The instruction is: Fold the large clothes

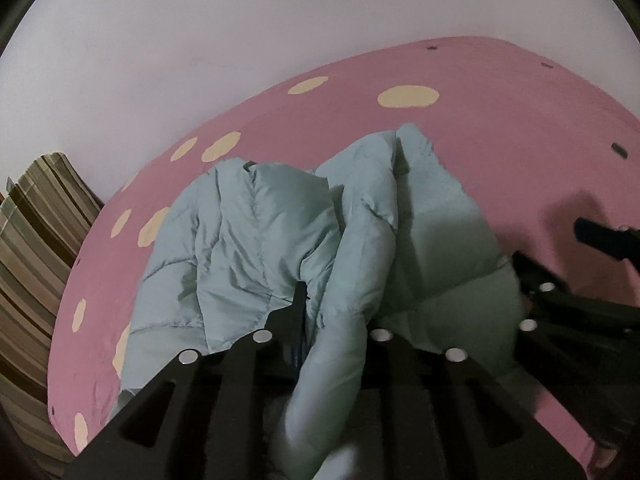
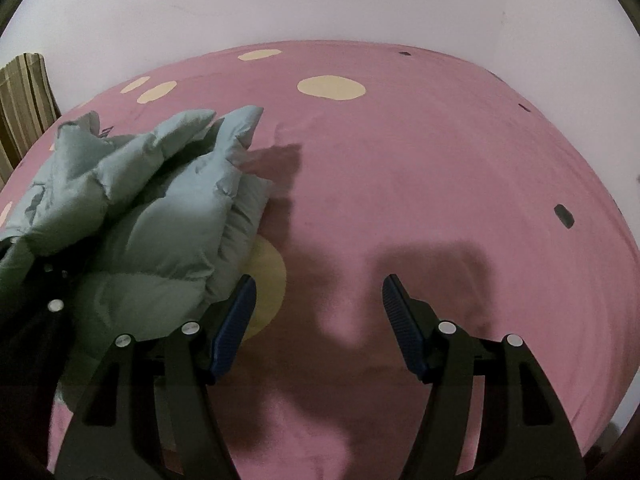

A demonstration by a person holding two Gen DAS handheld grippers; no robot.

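Mid-fold, puffer jacket [image 1: 256,240] bunched on bed [image 2: 400,160].
My left tongs [image 1: 320,320] pinch a jacket fold; right tongs [image 2: 318,320] apart, empty. Next: grab free hem.

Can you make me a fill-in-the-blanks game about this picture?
1. The puffy light-blue quilted jacket lies on a ____ bedsheet with cream spots.
2. The right tool has ____ between its pads.
3. The left tool has a fold of the ____ between its fingers.

Missing words: pink; nothing; jacket
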